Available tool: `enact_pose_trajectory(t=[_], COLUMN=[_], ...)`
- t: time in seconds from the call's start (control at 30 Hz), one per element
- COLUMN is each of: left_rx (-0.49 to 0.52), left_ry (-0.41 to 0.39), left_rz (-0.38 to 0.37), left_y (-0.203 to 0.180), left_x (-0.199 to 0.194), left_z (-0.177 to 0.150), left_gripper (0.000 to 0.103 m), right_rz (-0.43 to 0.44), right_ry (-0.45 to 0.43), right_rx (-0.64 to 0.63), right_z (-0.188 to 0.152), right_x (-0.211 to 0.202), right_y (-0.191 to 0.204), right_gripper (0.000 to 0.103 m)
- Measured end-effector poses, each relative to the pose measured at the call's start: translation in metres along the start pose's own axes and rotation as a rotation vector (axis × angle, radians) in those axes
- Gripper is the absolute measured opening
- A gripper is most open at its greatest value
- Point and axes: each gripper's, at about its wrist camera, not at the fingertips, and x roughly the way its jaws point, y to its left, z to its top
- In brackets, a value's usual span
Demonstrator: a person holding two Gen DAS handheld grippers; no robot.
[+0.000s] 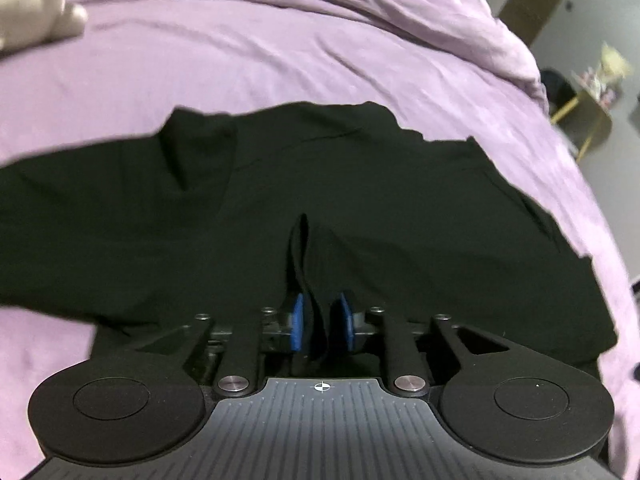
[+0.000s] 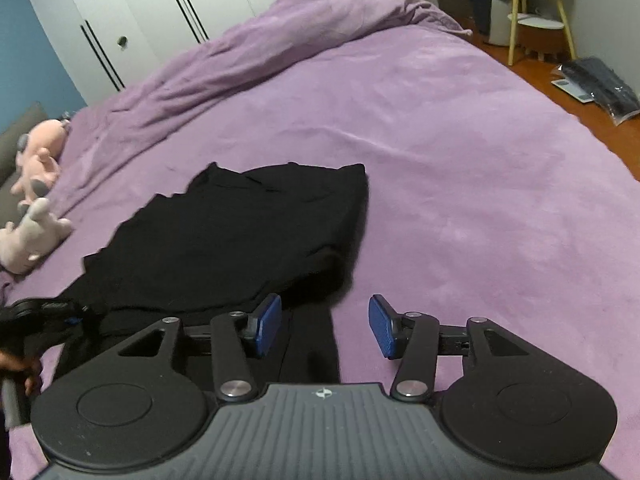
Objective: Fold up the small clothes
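The black garment (image 1: 320, 200) is lying on the purple bedspread (image 1: 280, 52), soft and limp. From the left wrist, our left gripper (image 1: 322, 326) is pinching a raised fold of it, jaws nearly closed. From the right wrist, our right gripper (image 2: 325, 326) is hovering half-open and empty over the garment's near edge, likely the best place to take hold.

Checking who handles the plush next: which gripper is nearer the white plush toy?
Left. The left gripper sits close below the white plush toy; the right gripper is farther away, across the black garment.
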Motion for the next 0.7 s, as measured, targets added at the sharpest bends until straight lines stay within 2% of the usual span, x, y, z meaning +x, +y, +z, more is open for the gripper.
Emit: enact_pose_trajectory(t=[0.1,0.13,0.17,0.23,0.33,0.43,0.47,0.63,0.67,0.7], left_rx=[-0.047,-0.058,-0.061,-0.046,0.021,0.114,0.139,0.092,0.092,0.096], left_ry=[-0.013,-0.003,0.002,-0.013,-0.112,-0.204,-0.204,-0.142,-0.140,-0.142], left_rz=[-0.055,-0.067,-0.078,-0.079,-0.009,0.154,0.184,0.153,0.153,0.152], left_y=[0.009,0.010,0.011,0.012,0.018,0.021,0.023,0.037,0.038,0.040], left_x=[0.001,0.004,0.006,0.007,-0.011,-0.020,-0.018,-0.011,-0.011,-0.013], left_z=[0.004,0.007,0.009,0.015,0.023,0.031,0.031,0.027,0.024,0.023], left_gripper=[0.029,0.022,0.007,0.006,0.006,0.006,0.006,0.006,0.006,0.006], right_rz=[-0.016,-0.023,-0.031,-0.039,-0.040,-0.046,-0.046,-0.061,-0.075,-0.087], right_ry=[-0.003,-0.004,-0.005,-0.004,-0.005,-0.003,0.003,0.014,0.017,0.016], right_rx=[0.029,0.036,0.038,0.038,0.038,0.039,0.032,-0.044,-0.059,-0.076], right_z=[0.010,0.013,0.015,0.017,0.019,0.022,0.023,0.027,0.027,0.027], right_x=[0.022,0.028,0.033,0.040,0.048,0.061,0.068,0.094,0.099,0.102], right_y=[0.000,0.001,0.001,0.002,0.001,0.003,0.005,0.027,0.030,0.034], right_gripper=[0.048,0.048,0.048,0.049,0.051,0.053,0.053,0.052,0.044,0.029])
